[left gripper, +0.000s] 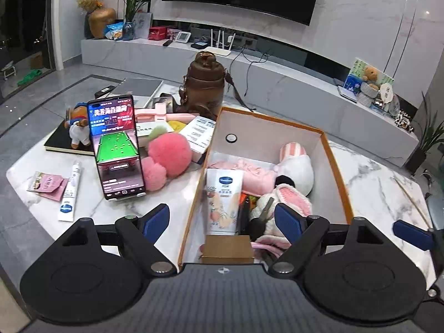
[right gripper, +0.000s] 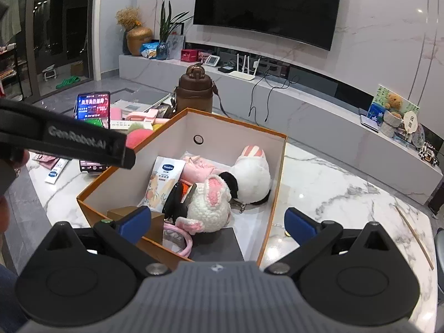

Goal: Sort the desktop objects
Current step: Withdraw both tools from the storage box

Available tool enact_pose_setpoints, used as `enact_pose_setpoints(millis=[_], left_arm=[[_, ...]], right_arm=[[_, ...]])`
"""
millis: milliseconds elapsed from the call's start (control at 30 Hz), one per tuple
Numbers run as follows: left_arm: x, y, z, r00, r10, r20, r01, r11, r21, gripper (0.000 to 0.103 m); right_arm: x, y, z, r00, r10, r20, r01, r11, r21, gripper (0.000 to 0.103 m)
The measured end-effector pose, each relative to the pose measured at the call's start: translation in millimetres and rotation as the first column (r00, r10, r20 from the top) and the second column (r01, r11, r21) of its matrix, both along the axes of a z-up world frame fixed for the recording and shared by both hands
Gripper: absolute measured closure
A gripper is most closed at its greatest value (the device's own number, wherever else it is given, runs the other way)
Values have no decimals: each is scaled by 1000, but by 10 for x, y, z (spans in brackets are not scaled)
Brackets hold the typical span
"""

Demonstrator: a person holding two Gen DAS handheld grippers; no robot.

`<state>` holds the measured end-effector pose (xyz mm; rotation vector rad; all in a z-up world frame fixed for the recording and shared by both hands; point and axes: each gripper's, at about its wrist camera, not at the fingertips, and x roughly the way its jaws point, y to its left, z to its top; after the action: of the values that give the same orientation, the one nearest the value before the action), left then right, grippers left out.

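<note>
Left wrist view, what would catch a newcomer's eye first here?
The lit phone, propped upright on the marble table showing a green snooker table, draws the eye first. Right of it stands the orange-edged box, holding plush toys and a lotion tube. Pink pompoms lie between the two.

Light: dim indoor, cool cast, ceiling spots reflecting on wall
Glare: phone screen bright
Window: dark
Edges: strong fisheye bending, black corners
Focus: mostly sharp
</note>
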<state>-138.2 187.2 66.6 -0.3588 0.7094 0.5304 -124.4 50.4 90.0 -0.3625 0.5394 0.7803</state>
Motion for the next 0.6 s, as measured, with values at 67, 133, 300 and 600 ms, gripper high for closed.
enact_pose_setpoints(millis=[67,133,300,600], left_arm=[[-25,2,14,1000,15,8,-15,1000,12,5],[-54,3,23,999,40,14,-40,999,28,5],[-62,-8,42,999,45,21,-46,998,36,4],[138,-139,-91,998,9,-67,-4,997,72,0]], right_arm=[[2,-7,0,999,-30,17,30,1000,1,1],[15,-14,-4,997,-67,33,67,998,0,1],[88,-94,-15,992,-120,33,118,992,51,1],[275,-133,-128,982,-185,-34,188,976,113,1]])
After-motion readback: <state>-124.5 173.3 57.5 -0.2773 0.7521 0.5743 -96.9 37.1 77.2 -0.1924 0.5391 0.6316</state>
